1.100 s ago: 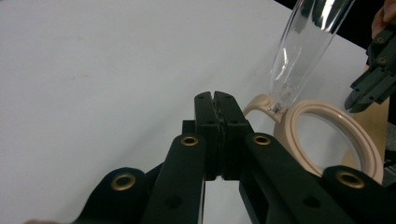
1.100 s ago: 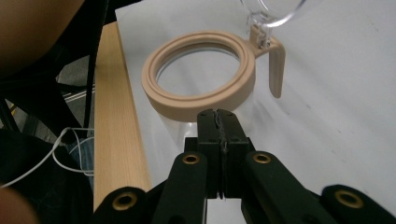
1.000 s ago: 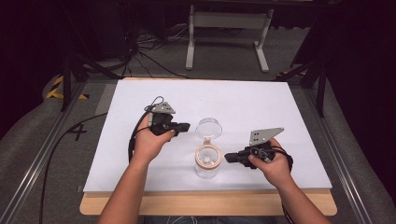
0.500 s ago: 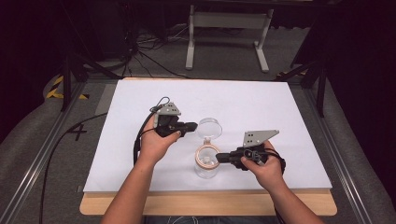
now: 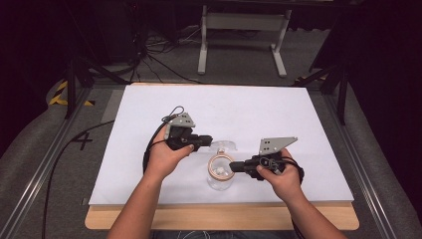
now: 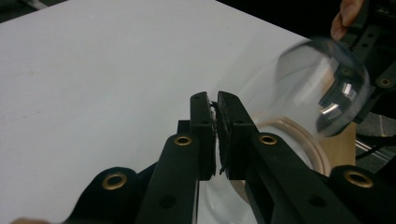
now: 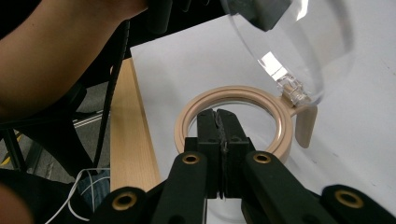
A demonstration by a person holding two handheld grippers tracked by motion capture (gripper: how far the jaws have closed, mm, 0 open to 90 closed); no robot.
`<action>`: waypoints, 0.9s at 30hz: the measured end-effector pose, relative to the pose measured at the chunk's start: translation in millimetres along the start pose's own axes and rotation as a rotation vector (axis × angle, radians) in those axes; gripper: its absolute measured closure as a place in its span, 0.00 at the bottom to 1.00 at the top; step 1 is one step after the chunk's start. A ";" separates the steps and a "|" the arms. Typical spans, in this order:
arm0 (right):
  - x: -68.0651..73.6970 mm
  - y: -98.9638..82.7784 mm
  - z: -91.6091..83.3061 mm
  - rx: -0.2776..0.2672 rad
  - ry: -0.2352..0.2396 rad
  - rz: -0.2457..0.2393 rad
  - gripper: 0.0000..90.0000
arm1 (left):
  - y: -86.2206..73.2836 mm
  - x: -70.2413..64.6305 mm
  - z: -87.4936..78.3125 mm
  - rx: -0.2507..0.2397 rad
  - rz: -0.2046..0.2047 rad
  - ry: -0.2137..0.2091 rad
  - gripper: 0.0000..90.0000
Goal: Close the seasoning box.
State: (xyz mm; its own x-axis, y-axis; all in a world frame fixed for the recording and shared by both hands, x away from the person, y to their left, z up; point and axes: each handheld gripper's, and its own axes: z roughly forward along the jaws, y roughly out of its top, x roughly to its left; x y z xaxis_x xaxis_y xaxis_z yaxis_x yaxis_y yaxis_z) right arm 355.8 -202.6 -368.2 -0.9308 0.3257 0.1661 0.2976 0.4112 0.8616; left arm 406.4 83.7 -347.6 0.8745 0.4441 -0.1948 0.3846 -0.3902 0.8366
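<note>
Mounted high on the near side, looking forward and down over the whole white table point(image 5: 149, 104), with dark floor beyond. Riding on the left gripper point(image 6: 216, 105), close and low, facing right across the tabletop. Riding on the right gripper point(image 7: 218, 115), very close, facing left and down. Shared by all three: the clear jar point(image 5: 220, 172) point(image 6: 303, 88) point(image 7: 233, 121) mid-table.

Item count, white tabletop point(image 5: 298, 124)
One clear jar point(image 5: 220, 174) with hinged clear lid point(image 5: 225, 146); two grippers, left point(image 5: 205, 141), right point(image 5: 237, 166).
</note>
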 end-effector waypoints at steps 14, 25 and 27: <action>3.2 -0.2 0.4 0.036 0.027 0.005 0.99 | -1.2 0.7 -13.2 0.037 -0.010 0.017 0.94; 6.1 -3.2 2.5 0.128 0.075 0.029 0.99 | -3.8 3.4 -20.5 0.031 -0.022 0.041 0.93; 7.5 -3.4 3.2 0.148 0.091 0.033 0.99 | -3.9 3.8 -21.8 0.033 -0.021 0.044 0.93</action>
State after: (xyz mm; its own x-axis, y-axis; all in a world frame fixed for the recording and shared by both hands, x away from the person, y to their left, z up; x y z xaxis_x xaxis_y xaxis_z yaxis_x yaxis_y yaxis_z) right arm 348.5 -198.8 -371.4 -0.9333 0.2654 0.2420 0.3504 0.5249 0.7757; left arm 401.8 104.5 -340.5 0.8526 0.4874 -0.1885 0.4126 -0.4064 0.8152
